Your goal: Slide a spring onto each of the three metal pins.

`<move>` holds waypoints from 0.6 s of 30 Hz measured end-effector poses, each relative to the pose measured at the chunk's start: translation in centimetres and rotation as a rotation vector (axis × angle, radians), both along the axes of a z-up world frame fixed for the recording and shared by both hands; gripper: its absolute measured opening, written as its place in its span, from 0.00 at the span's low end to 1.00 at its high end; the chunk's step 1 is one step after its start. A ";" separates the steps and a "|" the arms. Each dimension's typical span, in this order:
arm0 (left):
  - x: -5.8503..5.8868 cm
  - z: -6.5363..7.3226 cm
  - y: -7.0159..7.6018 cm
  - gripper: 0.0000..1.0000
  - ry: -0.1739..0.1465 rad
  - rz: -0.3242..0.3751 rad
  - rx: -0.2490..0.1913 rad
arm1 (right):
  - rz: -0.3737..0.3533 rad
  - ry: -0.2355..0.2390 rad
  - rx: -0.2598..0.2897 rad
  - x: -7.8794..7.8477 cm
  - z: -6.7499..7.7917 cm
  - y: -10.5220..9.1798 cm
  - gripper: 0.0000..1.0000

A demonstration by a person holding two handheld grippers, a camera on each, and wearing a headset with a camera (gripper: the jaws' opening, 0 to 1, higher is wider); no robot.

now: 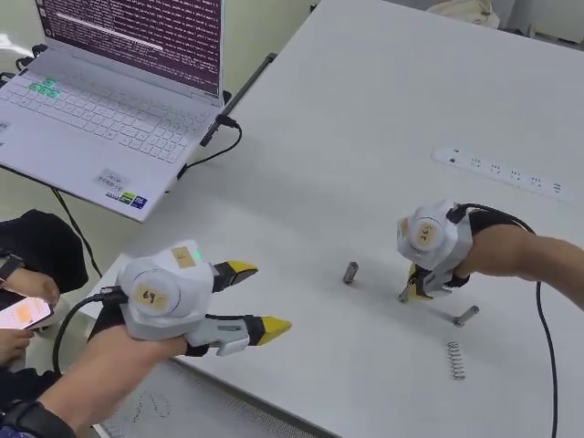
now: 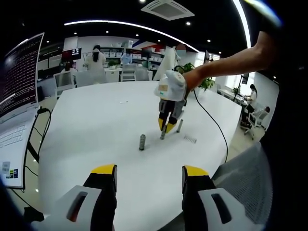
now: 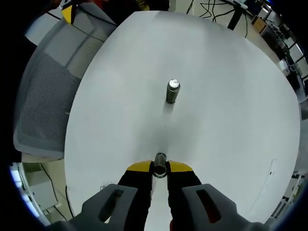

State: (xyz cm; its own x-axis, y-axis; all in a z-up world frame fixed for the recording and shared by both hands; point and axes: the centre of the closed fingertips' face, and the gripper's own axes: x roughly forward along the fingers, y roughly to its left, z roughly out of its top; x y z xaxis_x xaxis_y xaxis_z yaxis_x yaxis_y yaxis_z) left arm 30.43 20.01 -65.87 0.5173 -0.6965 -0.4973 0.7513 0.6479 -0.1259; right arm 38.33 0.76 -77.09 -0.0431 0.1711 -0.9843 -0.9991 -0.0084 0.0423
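Right claw (image 1: 415, 290) is clamped on a spring (image 3: 160, 164) right down at the table (image 1: 365, 109), left claw (image 1: 254, 297) hangs open and empty. 1 pin (image 3: 173, 91) wearing its spring stands just ahead. My worry: pinch it off-centre and the spring pings away, or I knock that pin over.

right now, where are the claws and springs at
Left claw open, off the work. Right claw shut on held spring. One sprung pin upright; bare pin lying flat, loose spring near it. Nothing blocking.
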 end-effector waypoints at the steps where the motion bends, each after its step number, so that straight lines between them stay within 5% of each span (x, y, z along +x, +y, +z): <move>1: 0.0 0.0 0.0 0.50 -0.001 0.000 0.003 | -0.001 0.000 -0.001 -0.1 0.0 0.0 0.09; 18: 0.0 0.0 -0.3 0.48 0.008 -0.005 0.001 | -0.003 0.001 -0.002 -0.2 0.0 -0.1 0.13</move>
